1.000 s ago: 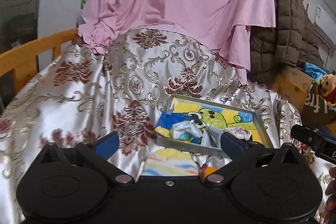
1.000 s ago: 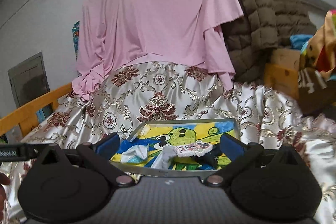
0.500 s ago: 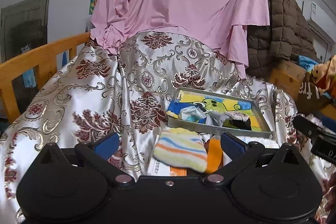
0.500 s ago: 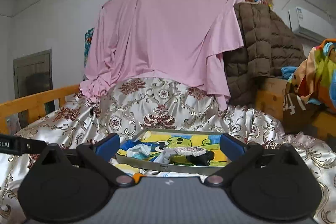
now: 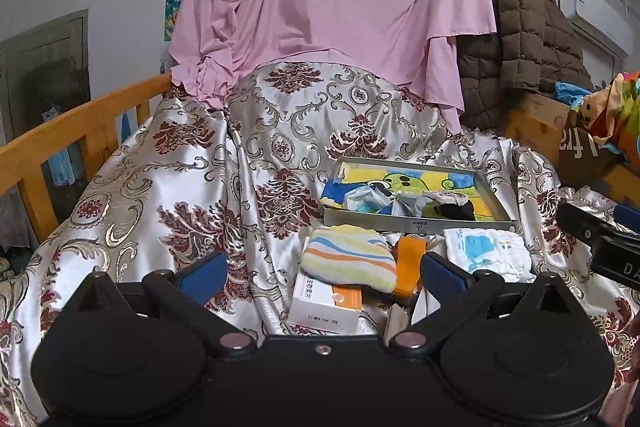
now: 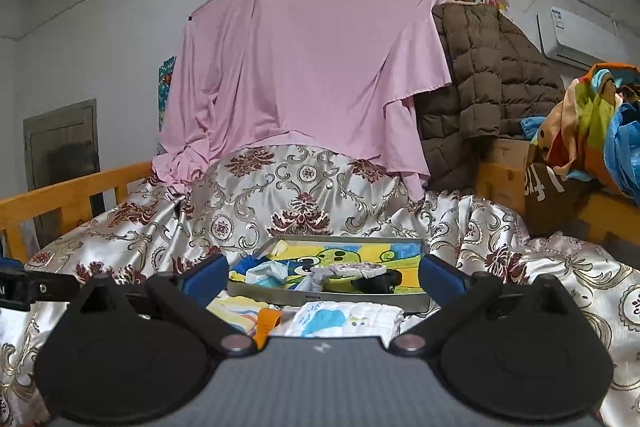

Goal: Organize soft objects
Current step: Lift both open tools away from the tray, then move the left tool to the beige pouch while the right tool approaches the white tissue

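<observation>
The satin bedspread (image 5: 168,187) covers everything and looks slick, so I judge that anything tugged sideways across it will slide rather than lift, and the cloth itself may ride up with a careless pinch. On it sits the metal tray (image 5: 416,225), the landmark here: stiff, shallow, lined with a cartoon picture, and already holding a few crumpled soft pieces, among them a pale blue-white wad (image 5: 364,197) towards its left end and a dark piece (image 5: 456,209) towards its right. Just in front of the tray's near wall lie the things not yet put away: the striped cloth (image 5: 348,257), folded and draped over a white box (image 5: 326,303), in front of the tray's left half; the white cloth with a blue print (image 5: 486,251), in front of its right half; and a small orange item (image 5: 410,259) between those two. All three look light, limp and easily squashed; the striped cloth is probably best pinched at its raised folded edge, clear of the box. The left gripper (image 5: 322,273) has its jaws spread wide with nothing between them, poised in front of the tray over the striped cloth; the right gripper (image 6: 322,277) is equally wide and empty, facing the tray's near wall
</observation>
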A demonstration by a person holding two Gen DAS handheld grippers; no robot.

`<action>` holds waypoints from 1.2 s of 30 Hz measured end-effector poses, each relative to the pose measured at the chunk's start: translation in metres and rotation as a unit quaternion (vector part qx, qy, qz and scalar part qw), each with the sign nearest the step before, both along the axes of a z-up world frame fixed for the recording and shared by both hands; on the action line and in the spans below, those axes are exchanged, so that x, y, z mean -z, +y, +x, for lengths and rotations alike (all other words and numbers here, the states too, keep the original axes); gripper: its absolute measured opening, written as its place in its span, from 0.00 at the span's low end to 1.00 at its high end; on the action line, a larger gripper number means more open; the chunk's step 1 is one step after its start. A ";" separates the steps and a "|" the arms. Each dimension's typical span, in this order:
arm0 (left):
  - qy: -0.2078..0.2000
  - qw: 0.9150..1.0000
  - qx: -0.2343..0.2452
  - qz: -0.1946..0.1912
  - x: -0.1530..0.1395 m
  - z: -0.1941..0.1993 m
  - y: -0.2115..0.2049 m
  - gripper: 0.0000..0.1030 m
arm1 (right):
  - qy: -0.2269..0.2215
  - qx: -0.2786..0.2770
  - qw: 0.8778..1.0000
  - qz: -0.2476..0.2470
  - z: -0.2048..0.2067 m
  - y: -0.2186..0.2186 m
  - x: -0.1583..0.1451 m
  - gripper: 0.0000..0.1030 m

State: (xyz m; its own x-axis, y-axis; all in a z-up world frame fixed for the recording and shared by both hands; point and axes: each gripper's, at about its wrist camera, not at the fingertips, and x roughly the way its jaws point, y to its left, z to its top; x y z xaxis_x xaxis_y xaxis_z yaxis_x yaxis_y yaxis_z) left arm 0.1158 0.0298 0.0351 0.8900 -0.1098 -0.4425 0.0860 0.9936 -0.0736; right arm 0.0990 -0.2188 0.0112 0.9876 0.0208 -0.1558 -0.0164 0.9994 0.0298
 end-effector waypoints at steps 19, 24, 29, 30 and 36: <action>0.140 0.990 0.020 0.011 0.030 0.001 0.011 0.99 | 0.118 -0.047 0.991 -0.050 -0.028 0.027 0.035 1.00; 0.165 0.986 0.035 0.017 0.036 0.007 0.005 0.99 | 0.166 -0.045 0.980 -0.099 -0.026 0.044 0.048 1.00; 0.211 0.976 0.048 0.024 0.049 0.017 0.000 0.99 | 0.202 -0.049 0.970 -0.129 -0.018 0.053 0.058 1.00; 0.220 0.974 0.049 0.026 0.052 0.019 -0.001 0.99 | 0.208 -0.048 0.968 -0.130 -0.016 0.053 0.059 1.00; 0.240 0.968 0.051 0.043 0.059 0.024 -0.006 0.99 | 0.240 -0.039 0.961 -0.133 -0.006 0.051 0.064 1.00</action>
State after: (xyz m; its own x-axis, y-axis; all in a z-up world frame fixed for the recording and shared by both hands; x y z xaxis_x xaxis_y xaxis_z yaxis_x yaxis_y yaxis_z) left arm 0.1403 0.0240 -0.0241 0.5654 -0.1309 -0.8144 0.1599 0.9860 -0.0474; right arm 0.0935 -0.1678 -0.0526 0.7980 -0.0126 -0.6025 -0.1393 0.9688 -0.2048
